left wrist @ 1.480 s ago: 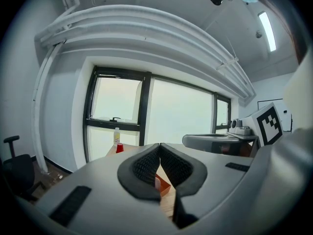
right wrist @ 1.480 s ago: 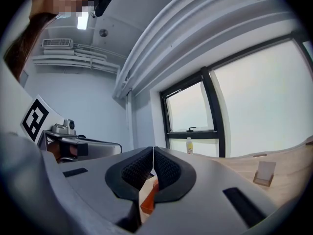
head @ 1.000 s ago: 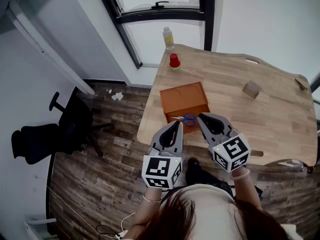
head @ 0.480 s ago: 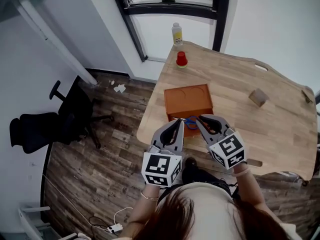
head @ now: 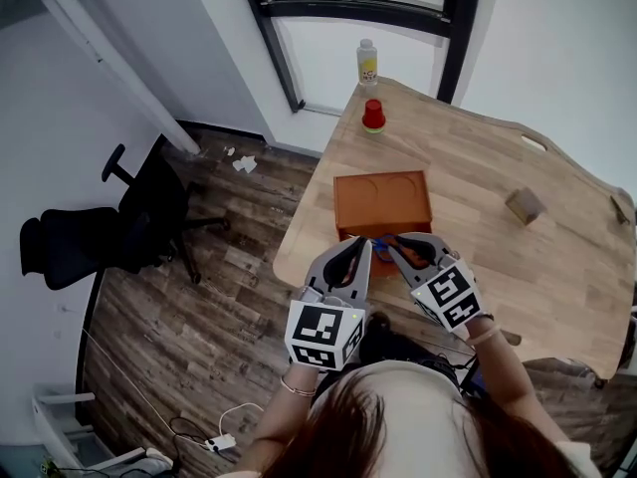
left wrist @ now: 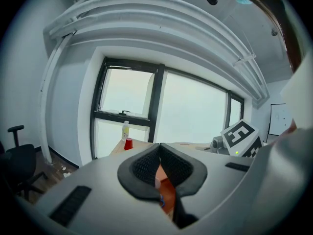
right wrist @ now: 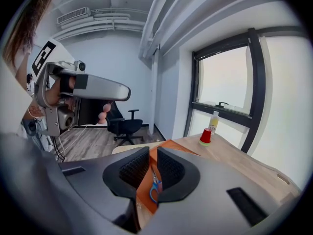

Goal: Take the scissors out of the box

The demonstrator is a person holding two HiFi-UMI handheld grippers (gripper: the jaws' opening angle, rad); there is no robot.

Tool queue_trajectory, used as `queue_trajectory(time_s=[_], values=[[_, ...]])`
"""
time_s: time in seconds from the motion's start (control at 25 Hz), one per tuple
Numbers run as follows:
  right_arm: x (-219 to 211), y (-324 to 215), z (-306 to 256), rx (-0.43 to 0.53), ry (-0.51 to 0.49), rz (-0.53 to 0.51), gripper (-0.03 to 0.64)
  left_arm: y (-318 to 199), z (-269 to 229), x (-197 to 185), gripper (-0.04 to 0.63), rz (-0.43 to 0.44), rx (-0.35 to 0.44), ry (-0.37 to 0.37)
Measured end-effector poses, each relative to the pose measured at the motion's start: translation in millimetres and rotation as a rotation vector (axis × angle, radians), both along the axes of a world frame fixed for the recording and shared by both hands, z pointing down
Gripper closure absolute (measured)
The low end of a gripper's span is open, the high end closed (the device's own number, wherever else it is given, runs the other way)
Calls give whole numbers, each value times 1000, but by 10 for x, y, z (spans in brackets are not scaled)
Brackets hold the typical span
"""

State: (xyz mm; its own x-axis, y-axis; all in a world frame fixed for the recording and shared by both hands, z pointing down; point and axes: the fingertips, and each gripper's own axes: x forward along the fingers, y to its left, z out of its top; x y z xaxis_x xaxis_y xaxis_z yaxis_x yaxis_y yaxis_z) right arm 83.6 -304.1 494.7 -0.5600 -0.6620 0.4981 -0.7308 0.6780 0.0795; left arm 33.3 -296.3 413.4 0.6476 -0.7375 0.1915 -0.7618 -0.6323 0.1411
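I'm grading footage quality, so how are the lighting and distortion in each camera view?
Head view: even daylight, sharp, straight lines lean toward the edges. Left gripper view: heavy fisheye, dark round border, window blown out white. Right gripper view: same fisheye, window bright, scissors readable.

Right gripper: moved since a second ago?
Yes: right gripper shifted left along the front edge of the orange box, toward the scissors. Jaws have just been opening; scissors seen through the gap, ungripped.
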Motion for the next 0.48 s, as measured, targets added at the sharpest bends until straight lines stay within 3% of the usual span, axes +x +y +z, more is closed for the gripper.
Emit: queue_trajectory(time_s=[0.48], values=[[-63,-140,510,-79,139,-115,526,-164,78,-21,577,-33,-21,-7]])
